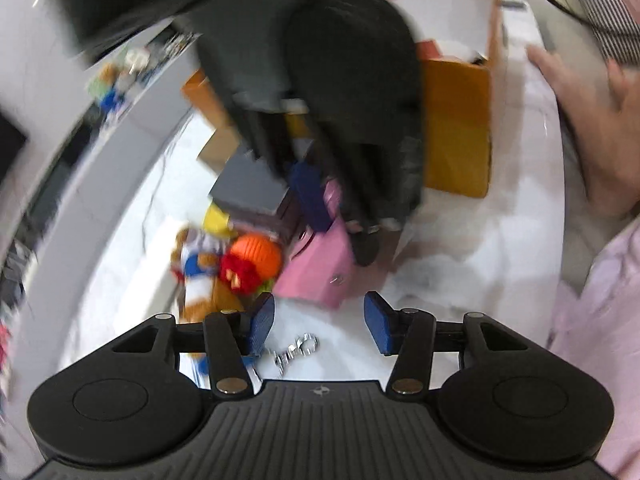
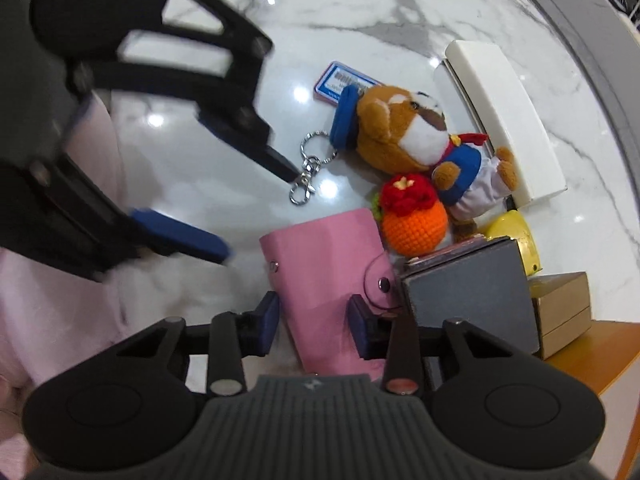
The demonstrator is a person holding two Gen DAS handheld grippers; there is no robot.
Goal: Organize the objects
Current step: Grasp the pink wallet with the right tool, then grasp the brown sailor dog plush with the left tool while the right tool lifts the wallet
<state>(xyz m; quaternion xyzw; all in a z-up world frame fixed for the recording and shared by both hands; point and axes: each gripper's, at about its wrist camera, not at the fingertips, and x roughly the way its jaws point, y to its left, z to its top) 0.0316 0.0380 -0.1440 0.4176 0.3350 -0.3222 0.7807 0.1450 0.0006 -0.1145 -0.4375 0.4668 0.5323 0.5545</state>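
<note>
the pink wallet (image 2: pixel 332 280) is lying flat on the white marble table (image 2: pixel 360 8), and the right gripper (image 2: pixel 314 326) is pointing straight down at it with a blue pad on either side of its near half. the jaws are sitting close against the wallet's two long edges, but whether the pads are actually pressing on it i cannot tell, since the picture is soft there. the snap flap of the wallet is showing just past the right pad.

just beyond the right pad a grey box (image 2: pixel 468 292) is standing against the wallet's edge, with a tan box (image 2: pixel 564 312) beside it and something yellow (image 2: pixel 516 236) behind. ahead of the jaws, touching the wallet's far corner, an orange knitted ball with a red top (image 2: pixel 414 220) is resting against a brown plush dog in a blue coat (image 2: pixel 416 136). a metal keyring clasp (image 2: pixel 308 168) is trailing from the dog, ahead and to the left of the jaws, and a blue-edged card (image 2: pixel 340 80) is lying under the dog's cap. a white case (image 2: pixel 500 116) is lying past the dog.

the left gripper (image 1: pixel 318 322) is hanging over the table with its jaws apart and nothing between them; the clasp is lying just under and between its pads, and the wallet just ahead of them. in its view the right gripper is coming down from above onto the wallet, and an orange box (image 1: pixel 460 120) is standing further ahead to the right. a bare hand (image 1: pixel 592 120) is resting on the table edge far to the right of those jaws.
</note>
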